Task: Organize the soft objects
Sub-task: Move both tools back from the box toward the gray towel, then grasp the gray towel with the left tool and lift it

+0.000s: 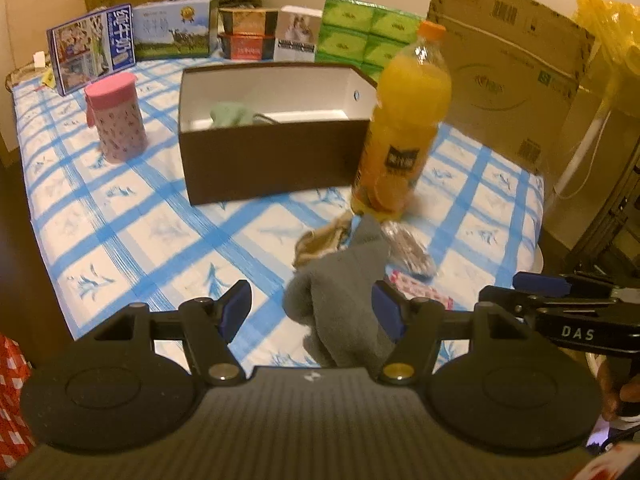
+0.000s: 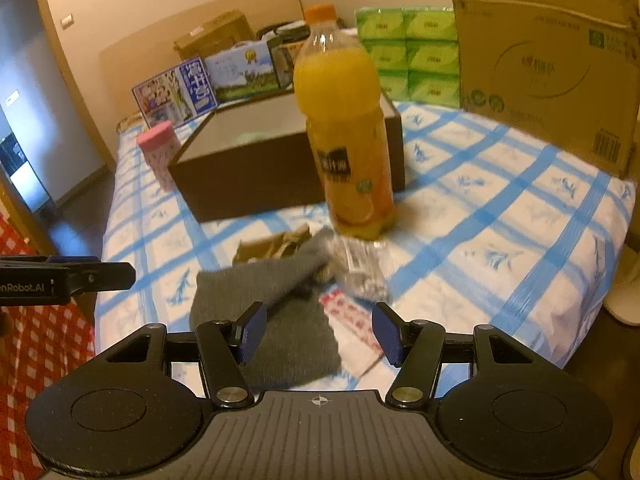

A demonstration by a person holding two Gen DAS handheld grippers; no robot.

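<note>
Two grippers low over the bed, left gripper (image 1: 312, 312) spread wide, grey sock (image 1: 344, 300) against its right finger, right gripper (image 2: 316, 334) open, sock (image 2: 272, 312) below.

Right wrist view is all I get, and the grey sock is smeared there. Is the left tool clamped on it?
Observer: No. The left tool is open. The grey knitted sock sits bunched between its blue pads, not squeezed.
Operator: The box interior is washed out for me. Is anything inside?
Observer: Yes. A pale green soft item lies on the white floor of the brown cardboard box, toward its left side.
Operator: Anything with it?
Observer: A thin dark cord trails beside it.
</note>
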